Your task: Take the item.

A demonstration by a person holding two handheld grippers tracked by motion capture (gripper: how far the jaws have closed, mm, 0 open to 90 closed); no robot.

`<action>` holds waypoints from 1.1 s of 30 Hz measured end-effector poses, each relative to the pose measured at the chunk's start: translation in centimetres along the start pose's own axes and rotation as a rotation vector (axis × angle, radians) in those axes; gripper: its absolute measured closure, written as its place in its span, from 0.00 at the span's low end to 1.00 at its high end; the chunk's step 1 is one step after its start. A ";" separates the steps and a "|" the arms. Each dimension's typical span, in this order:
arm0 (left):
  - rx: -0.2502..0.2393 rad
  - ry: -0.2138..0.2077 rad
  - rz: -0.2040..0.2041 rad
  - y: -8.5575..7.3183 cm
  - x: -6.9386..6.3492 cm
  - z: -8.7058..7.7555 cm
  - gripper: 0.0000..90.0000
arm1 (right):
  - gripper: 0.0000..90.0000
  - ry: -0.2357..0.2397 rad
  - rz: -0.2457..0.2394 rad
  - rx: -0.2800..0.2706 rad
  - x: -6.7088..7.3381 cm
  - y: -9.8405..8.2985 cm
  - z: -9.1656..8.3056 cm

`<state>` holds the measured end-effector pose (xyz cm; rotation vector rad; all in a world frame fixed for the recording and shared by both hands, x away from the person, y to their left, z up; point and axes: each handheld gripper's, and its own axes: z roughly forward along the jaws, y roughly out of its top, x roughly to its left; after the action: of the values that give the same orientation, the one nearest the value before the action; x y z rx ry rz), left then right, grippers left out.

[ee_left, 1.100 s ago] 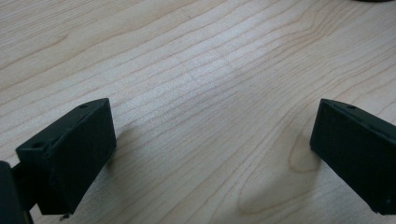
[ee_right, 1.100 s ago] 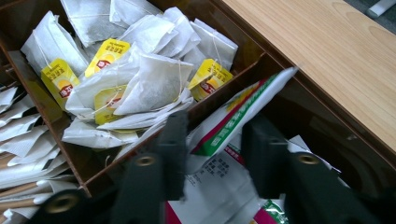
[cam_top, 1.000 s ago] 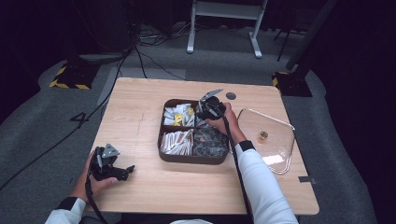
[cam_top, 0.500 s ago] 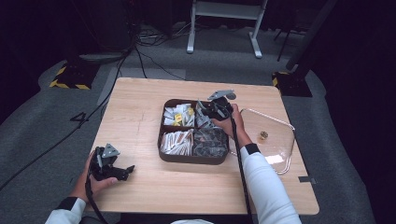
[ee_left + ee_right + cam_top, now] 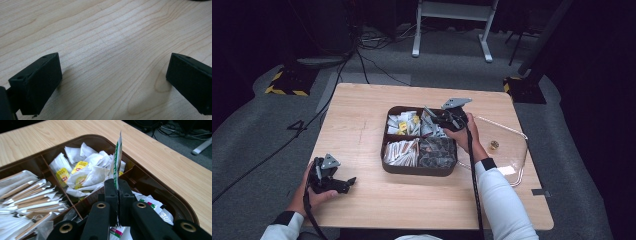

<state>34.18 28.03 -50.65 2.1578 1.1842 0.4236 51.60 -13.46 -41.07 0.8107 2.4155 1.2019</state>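
Observation:
A brown four-part tray (image 5: 417, 171) stands mid-table. My right gripper (image 5: 432, 116) hovers over its far right compartment, shut on a thin green-and-white packet (image 5: 427, 112). In the right gripper view the packet (image 5: 117, 157) stands edge-on, pinched between the closed jaws of the right gripper (image 5: 117, 187), above the tray's rim (image 5: 160, 187). More green-and-white packets (image 5: 150, 205) lie below it. My left gripper (image 5: 348, 183) rests in a hand near the table's front left corner. Its jaws stand wide apart over bare wood in the left gripper view (image 5: 112, 75), with nothing between them.
Tea bags with yellow tags (image 5: 402, 122) fill the far left compartment, long sachets (image 5: 401, 150) the near left, dark packets (image 5: 437, 150) the near right. A clear lid (image 5: 512, 160) with a gold knob (image 5: 494, 145) lies right of the tray.
My right gripper has lifted a little and drifted right over the tray, with the packet now pinched in it. The left gripper has stayed put.

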 end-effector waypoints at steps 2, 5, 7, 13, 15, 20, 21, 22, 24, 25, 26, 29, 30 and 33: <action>0.000 0.000 0.000 0.0 0.0 0.0 0.01 | 0.98 0.002 0.001 -0.016 0.1 -0.1 -0.5; -0.002 0.001 -0.005 0.0 0.0 0.0 0.01 | 0.98 0.001 -0.013 -0.023 0.1 -0.3 -1.1; -0.002 0.003 -0.007 0.0 -0.1 0.0 0.01 | 0.98 0.005 -0.019 -0.033 0.1 -0.4 -1.7; -0.002 0.003 -0.007 0.0 -0.1 0.0 0.00 | 0.98 0.011 -0.024 -0.072 0.4 -1.1 -3.7; -0.002 0.003 -0.007 0.0 -0.1 0.0 0.01 | 0.98 0.010 -0.031 -0.073 0.5 -1.3 -4.2; -0.001 0.004 -0.006 0.0 -0.1 0.0 0.00 | 0.98 0.020 -0.042 -0.091 0.9 -1.8 -5.5; 0.000 0.003 -0.006 0.0 -0.1 0.0 0.00 | 0.98 0.018 -0.045 -0.092 0.9 -1.9 -5.7; -0.001 0.003 -0.006 0.0 -0.1 0.0 0.00 | 0.98 0.023 -0.045 -0.095 1.0 -2.0 -5.9; 0.000 0.003 -0.006 0.0 -0.1 0.0 0.00 | 0.98 0.024 -0.053 -0.093 1.2 -2.2 -6.3; 0.000 0.003 -0.006 0.0 -0.1 0.0 0.00 | 0.98 0.024 -0.053 -0.093 1.2 -2.2 -6.3; -0.001 0.003 -0.004 0.0 0.0 0.0 0.00 | 0.98 0.031 -0.054 -0.098 1.4 -2.3 -6.8; -0.001 0.003 -0.005 0.0 0.0 0.0 0.00 | 0.98 0.036 -0.060 -0.109 1.7 -2.4 -7.5; -0.001 0.004 -0.004 0.0 0.0 0.0 0.00 | 0.98 0.038 -0.063 -0.114 1.8 -2.5 -7.7; -0.001 0.003 -0.004 0.0 0.0 0.0 0.00 | 0.98 0.048 -0.075 -0.118 2.3 -2.6 -8.2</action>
<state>34.20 27.97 -50.65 2.1537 1.1901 0.4262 44.67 -18.44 -38.40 0.6583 2.3645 1.3345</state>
